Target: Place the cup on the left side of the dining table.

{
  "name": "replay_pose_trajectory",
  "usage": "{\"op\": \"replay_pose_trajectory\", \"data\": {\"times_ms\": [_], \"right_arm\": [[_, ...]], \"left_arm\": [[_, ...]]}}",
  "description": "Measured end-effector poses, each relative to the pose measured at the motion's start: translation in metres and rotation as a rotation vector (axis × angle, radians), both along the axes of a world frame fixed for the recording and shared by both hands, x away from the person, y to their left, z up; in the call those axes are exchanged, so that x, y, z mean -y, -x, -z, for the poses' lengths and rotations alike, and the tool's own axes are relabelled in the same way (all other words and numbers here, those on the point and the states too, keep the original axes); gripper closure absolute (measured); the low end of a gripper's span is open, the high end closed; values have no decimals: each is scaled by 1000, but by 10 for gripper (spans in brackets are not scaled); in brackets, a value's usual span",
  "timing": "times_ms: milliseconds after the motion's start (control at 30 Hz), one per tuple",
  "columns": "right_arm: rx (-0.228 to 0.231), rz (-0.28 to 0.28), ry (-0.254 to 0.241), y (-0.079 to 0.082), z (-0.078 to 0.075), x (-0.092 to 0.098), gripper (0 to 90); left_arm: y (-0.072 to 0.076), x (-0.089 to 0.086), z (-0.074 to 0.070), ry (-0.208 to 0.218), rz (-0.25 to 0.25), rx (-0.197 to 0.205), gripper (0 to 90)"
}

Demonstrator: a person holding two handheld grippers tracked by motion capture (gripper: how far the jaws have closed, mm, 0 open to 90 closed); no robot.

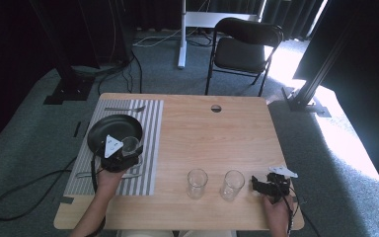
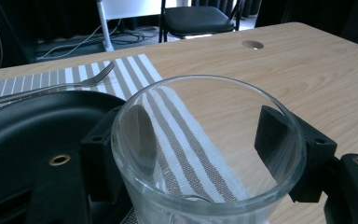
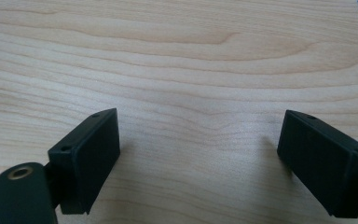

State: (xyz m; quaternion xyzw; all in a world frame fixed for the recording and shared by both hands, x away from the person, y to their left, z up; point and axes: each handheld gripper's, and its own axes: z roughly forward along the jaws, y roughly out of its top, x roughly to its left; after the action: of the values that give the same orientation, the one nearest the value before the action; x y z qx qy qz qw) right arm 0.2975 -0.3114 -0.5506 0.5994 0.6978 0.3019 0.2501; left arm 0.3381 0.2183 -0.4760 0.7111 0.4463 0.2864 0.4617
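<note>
Two spare glasses (image 1: 197,183) in high view; left gripper (image 2: 209,154) fingers clamp glass (image 2: 205,154); right gripper (image 3: 200,158) fingers wide.

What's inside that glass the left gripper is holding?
Nothing: the glass, clamped by the left gripper, looks empty. Through its clear wall the striped placemat and the wooden table show. Its base lies below the picture's edge, so the very bottom goes unseen.

Two clear drinking glasses (image 1: 197,183) (image 1: 232,185) stand near the wooden table's (image 1: 217,133) front edge. A silver metal fork (image 1: 123,108) lies beyond the black round plate (image 1: 111,129) on the grey-and-white striped placemat (image 1: 148,148); a black folding chair (image 1: 244,47) waits behind.
</note>
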Motion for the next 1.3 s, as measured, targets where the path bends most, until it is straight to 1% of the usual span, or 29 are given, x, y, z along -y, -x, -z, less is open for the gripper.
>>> {"op": "replay_pose_trajectory", "data": {"times_ms": [167, 200, 267, 367, 533, 600, 667, 767, 800, 867, 900, 933, 1000, 1067, 1167, 1200, 1233, 1300], "right_arm": [[0, 0, 0, 0, 0, 0, 123], [0, 0, 0, 0, 0, 0, 123], [0, 0, 0, 0, 0, 0, 123], [0, 0, 0, 0, 0, 0, 123], [0, 0, 0, 0, 0, 0, 123], [0, 0, 0, 0, 0, 0, 123], [0, -1, 0, 0, 0, 0, 124], [1, -1, 0, 0, 0, 0, 124], [1, -1, 0, 1, 0, 0, 124], [1, -1, 0, 1, 0, 0, 124], [1, -1, 0, 1, 0, 0, 124], [1, -1, 0, 1, 0, 0, 124], [1, -1, 0, 1, 0, 0, 124], [1, -1, 1, 1, 0, 0, 124], [1, 0, 0, 1, 0, 0, 124], [1, -1, 0, 1, 0, 0, 124], [1, -1, 1, 1, 0, 0, 124], [1, -1, 0, 1, 0, 0, 124]], "left_arm": [[-3, 0, 5, -6, -1, -11, 292], [-4, 1, 8, -18, 2, -16, 292], [-6, 0, 10, -24, -4, -22, 292], [-8, -1, 13, -9, -7, -32, 292], [-11, 0, 19, -11, -6, -47, 292], [-12, 0, 21, -19, -12, -56, 292], [-12, 2, 21, -36, -16, -52, 291], [-11, 2, 22, -49, 1, -46, 291], [-11, 1, 23, -44, 5, -45, 290], [-10, -1, 22, -41, 12, -57, 288], [-10, 0, 22, -46, 11, -62, 288], [-10, 1, 21, -53, 7, -62, 287], [-11, 2, 21, -50, -2, -72, 287], [-10, 2, 21, -55, -5, -74, 286], [-10, 1, 20, -47, 3, -89, 285], [-10, 0, 20, -23, 10, -91, 275], [-9, -2, 20, -12, 4, -87, 254], [-8, -4, 20, 9, 2, -84, 252]]}}
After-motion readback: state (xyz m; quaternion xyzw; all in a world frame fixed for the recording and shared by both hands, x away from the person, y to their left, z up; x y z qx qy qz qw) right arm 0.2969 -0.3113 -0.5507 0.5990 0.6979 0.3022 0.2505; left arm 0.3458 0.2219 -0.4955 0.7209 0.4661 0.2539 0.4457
